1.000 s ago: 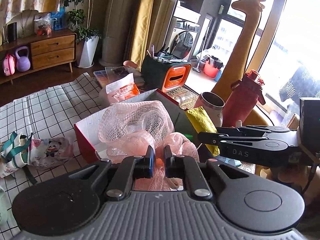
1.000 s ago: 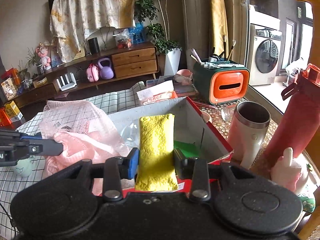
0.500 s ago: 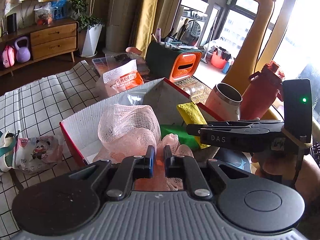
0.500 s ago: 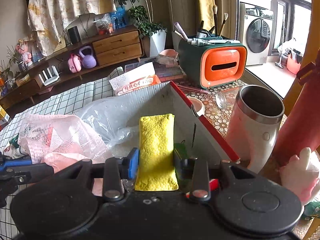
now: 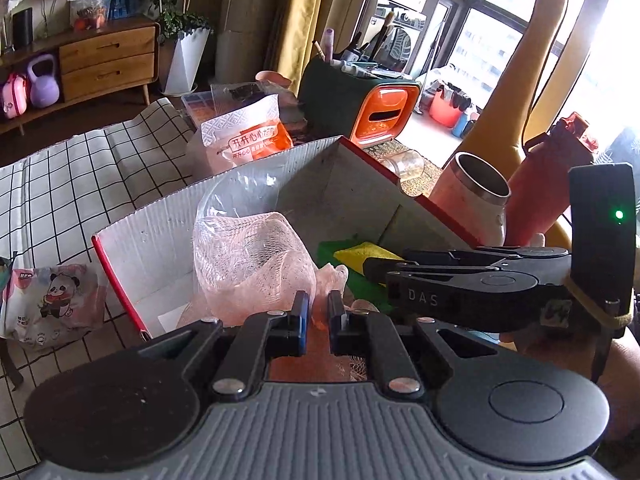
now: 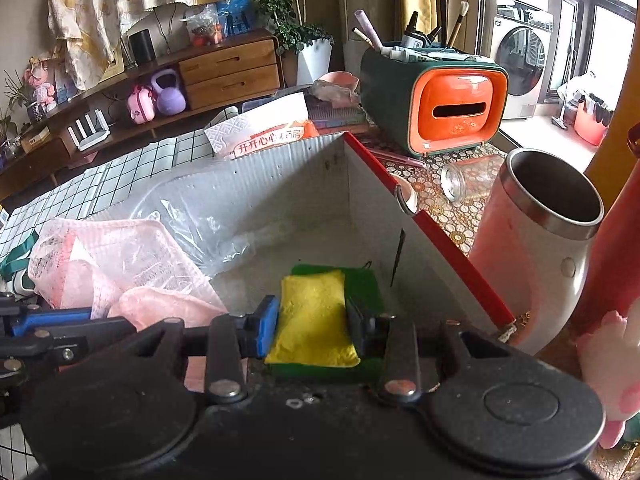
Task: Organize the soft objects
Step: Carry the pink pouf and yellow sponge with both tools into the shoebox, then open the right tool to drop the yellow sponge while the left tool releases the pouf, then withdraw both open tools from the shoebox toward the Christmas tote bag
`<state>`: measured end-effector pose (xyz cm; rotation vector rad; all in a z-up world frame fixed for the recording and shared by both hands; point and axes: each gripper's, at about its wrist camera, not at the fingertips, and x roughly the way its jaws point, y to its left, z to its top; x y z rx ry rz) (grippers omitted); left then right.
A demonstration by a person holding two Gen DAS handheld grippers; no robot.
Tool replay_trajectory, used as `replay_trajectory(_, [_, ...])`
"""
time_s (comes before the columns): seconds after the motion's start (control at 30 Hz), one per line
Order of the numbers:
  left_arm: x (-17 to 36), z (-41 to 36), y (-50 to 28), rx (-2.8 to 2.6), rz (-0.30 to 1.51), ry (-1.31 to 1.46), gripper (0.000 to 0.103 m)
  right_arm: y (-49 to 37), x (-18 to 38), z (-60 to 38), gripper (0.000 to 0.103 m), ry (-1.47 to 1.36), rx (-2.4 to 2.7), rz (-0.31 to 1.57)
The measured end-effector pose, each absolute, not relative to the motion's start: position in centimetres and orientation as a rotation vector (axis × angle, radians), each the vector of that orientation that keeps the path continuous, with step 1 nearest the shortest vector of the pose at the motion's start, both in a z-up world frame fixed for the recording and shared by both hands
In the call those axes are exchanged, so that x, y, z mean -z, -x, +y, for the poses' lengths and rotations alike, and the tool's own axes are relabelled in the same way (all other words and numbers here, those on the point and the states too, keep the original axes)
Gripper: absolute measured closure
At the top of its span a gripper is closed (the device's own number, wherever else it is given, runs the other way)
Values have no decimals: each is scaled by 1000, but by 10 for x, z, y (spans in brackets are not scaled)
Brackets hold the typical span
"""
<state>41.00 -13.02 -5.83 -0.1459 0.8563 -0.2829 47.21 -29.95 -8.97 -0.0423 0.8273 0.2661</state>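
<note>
Over the red-edged box (image 5: 120, 240), from the left wrist camera, the left gripper (image 5: 318, 312) has its fingers pinched nearly together on a pink mesh bundle (image 5: 252, 260), which puffs up just past the fingertips and sits down inside the box, against the corrugated white wall. Behind the bundle, still inside the box, there's a crinkly clear plastic bag (image 5: 240, 196). Toward the box's right side a yellow cloth (image 5: 360, 256) lies on top of a green cloth (image 5: 332, 250), and the right gripper (image 5: 370, 266) comes in sideways over them; from this angle I can't tell how its fingers stand. Just outside the box on the right stands a steel-rimmed mug (image 5: 476, 196), with a red bottle (image 5: 548, 184) right behind it. Beyond the box's far corner sits an orange-faced organizer (image 5: 380, 116), and left of the box a panda-print pouch (image 5: 48, 300) lies on the checkered cloth (image 5: 80, 176). Switching to the right wrist camera: the right gripper (image 6: 312, 324) is clamped on the yellow cloth (image 6: 314, 320), one finger on each long edge, and the cloth rests on the green cloth (image 6: 360, 280) on the floor of the box (image 6: 460, 248), near its right wall. The pink mesh bundle (image 6: 108, 256) sits at the box's left side with the left gripper (image 6: 52, 320) on it, and the mug (image 6: 548, 216) stands just outside the red edge.
</note>
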Motion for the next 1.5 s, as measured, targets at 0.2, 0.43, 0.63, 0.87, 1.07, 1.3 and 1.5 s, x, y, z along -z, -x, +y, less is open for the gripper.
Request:
replay_trajectory(0.2, [72, -123, -420, 284, 927, 164, 93, -476, 93, -299, 66, 28, -271, 839])
replay_trajectory(0.43, [73, -117, -417, 284, 932, 182, 93, -473, 92, -301, 65, 13, -269, 839])
replay_trajectory(0.63, [66, -114, -410, 282, 927, 181, 93, -464, 86, -300, 61, 33, -281, 828])
replay_trajectory(0.87, [60, -105, -401, 288, 925, 210, 89, -447, 76, -301, 49, 29, -314, 819])
replay_trajectory(1.07, [55, -101, -391, 288, 909, 226, 52, -429, 68, -300, 42, 19, -346, 802])
replay_trajectory(1.3, [45, -94, -373, 275, 878, 232, 38, -407, 59, -300, 38, 10, -380, 782])
replay_trajectory(1.5, [31, -84, -350, 256, 838, 208, 38, -383, 49, -294, 30, 24, -439, 763])
